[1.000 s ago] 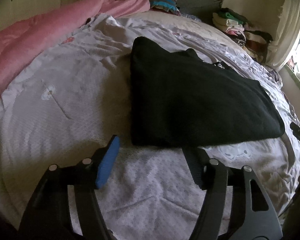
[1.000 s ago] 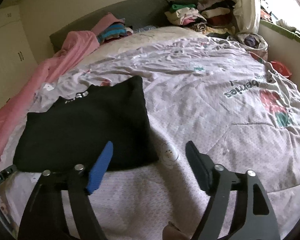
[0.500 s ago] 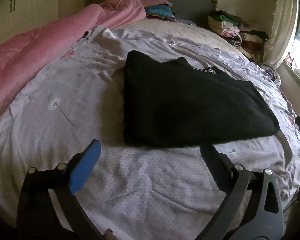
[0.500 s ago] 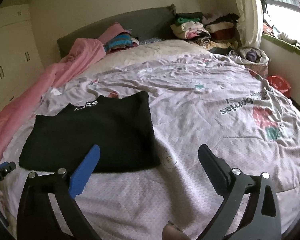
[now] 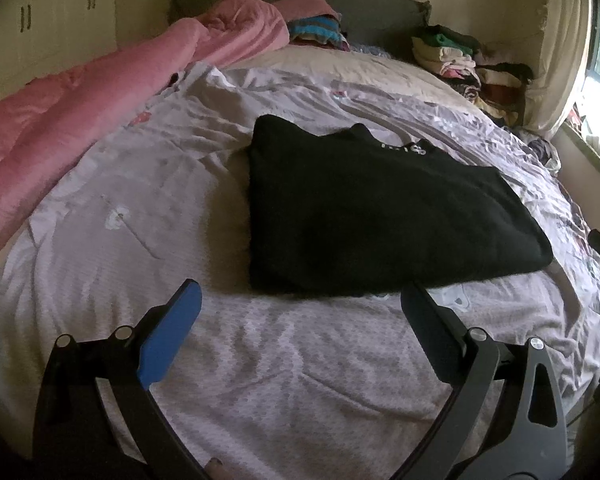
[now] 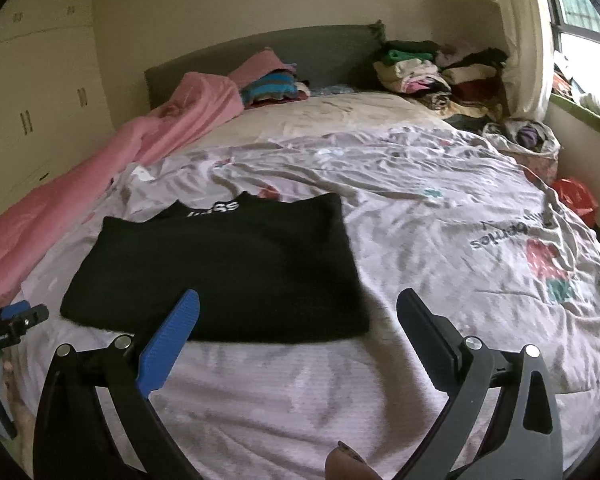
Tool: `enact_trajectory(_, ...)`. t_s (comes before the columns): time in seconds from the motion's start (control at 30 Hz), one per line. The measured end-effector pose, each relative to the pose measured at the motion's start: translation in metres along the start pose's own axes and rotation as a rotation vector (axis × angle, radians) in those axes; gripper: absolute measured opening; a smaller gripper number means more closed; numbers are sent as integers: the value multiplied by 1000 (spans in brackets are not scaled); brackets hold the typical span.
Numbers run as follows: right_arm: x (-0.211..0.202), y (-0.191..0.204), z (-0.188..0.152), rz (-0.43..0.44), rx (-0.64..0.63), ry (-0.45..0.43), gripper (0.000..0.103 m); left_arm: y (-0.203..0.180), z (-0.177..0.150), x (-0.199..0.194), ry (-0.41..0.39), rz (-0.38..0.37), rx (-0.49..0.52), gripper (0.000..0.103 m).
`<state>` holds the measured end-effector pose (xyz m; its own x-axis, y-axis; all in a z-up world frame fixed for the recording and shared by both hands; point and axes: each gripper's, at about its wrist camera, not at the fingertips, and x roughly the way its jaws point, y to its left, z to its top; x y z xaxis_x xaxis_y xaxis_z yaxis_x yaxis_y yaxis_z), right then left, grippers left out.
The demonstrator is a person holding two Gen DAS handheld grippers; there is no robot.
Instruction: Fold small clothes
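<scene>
Black top [image 5: 380, 208] is lying folded flat near the bed's [image 5: 260, 380] front edge. Left claw [image 5: 300, 332] and right claw [image 6: 296, 336] are hovering spread, gripping nothing. Fold looking done; next move is likely another fold or fetching a garment.

Cream wardrobe [image 6: 32, 92], bright window [image 6: 580, 4]

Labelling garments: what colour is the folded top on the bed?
Black, with small white lettering at the neck; folded top shows best in the right wrist view.
</scene>
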<state>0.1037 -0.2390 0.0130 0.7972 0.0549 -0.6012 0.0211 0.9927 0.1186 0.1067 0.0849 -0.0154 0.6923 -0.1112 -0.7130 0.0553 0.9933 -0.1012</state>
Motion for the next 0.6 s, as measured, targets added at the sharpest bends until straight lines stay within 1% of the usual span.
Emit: enact_trajectory(0.6,17,94,-7,119,-175,49,98,43,3,-8,-34,13,-90,93)
